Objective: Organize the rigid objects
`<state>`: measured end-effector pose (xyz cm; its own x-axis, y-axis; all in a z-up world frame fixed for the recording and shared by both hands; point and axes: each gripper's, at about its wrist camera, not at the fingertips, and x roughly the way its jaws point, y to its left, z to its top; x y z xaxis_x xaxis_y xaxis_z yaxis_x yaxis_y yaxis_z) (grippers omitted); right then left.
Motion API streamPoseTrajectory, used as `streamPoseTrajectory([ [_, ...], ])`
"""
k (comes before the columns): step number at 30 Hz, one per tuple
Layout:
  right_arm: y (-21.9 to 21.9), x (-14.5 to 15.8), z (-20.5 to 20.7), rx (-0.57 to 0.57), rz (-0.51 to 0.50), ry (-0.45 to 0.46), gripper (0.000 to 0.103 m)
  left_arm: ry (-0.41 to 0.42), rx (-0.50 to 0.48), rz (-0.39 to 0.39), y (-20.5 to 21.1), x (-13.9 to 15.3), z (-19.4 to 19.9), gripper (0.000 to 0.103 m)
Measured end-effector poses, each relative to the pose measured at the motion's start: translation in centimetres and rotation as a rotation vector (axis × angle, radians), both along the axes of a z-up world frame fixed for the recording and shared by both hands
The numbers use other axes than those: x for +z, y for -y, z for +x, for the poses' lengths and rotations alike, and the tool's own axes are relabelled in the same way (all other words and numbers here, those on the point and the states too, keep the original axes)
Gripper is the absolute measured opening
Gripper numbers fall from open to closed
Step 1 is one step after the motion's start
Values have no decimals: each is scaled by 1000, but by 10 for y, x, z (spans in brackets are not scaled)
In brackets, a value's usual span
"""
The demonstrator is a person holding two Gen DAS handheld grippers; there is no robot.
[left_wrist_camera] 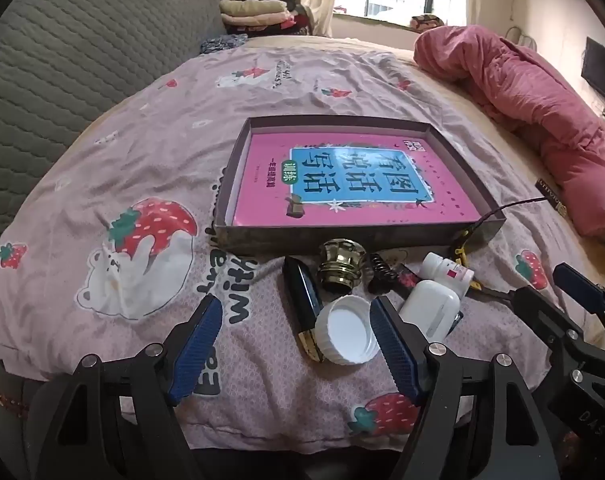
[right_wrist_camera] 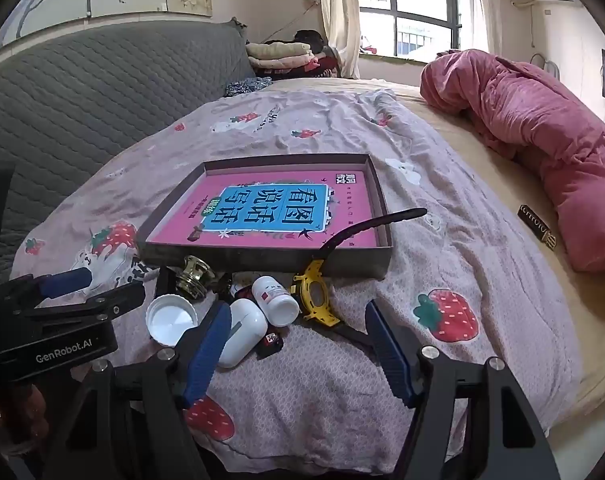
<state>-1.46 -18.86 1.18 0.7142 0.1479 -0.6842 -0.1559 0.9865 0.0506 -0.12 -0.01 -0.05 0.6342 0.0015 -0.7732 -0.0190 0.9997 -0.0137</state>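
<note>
Your left gripper (left_wrist_camera: 296, 336) hangs with jaws spread wide and empty. The white cap (left_wrist_camera: 345, 329) lies at its 1 o'clock, just inside the right finger, and the dark slim case (left_wrist_camera: 302, 300) runs from 12 to 6 beside it. The shallow box (left_wrist_camera: 476, 188) sits at 12 o'clock beyond the pile. Your right gripper (right_wrist_camera: 296, 344), equally wide and empty, has the white earbud case (right_wrist_camera: 242, 330) at 10 o'clock and the pill bottle (right_wrist_camera: 276, 300) at 11, so each hand is nearest its own side.
</note>
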Motion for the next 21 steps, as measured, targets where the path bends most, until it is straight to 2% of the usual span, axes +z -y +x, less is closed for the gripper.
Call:
streamPoseTrajectory([
  [11, 1, 3, -1, -1, -2, 4, 69, -31, 34, -5, 2, -4, -7, 77],
  [12, 2, 4, -1, -2, -2, 7, 69, -14, -17, -3, 1, 0, 1, 77],
  [21, 0, 1, -1, -6, -3, 9, 69, -23, -21, -4, 0, -4, 2, 77],
])
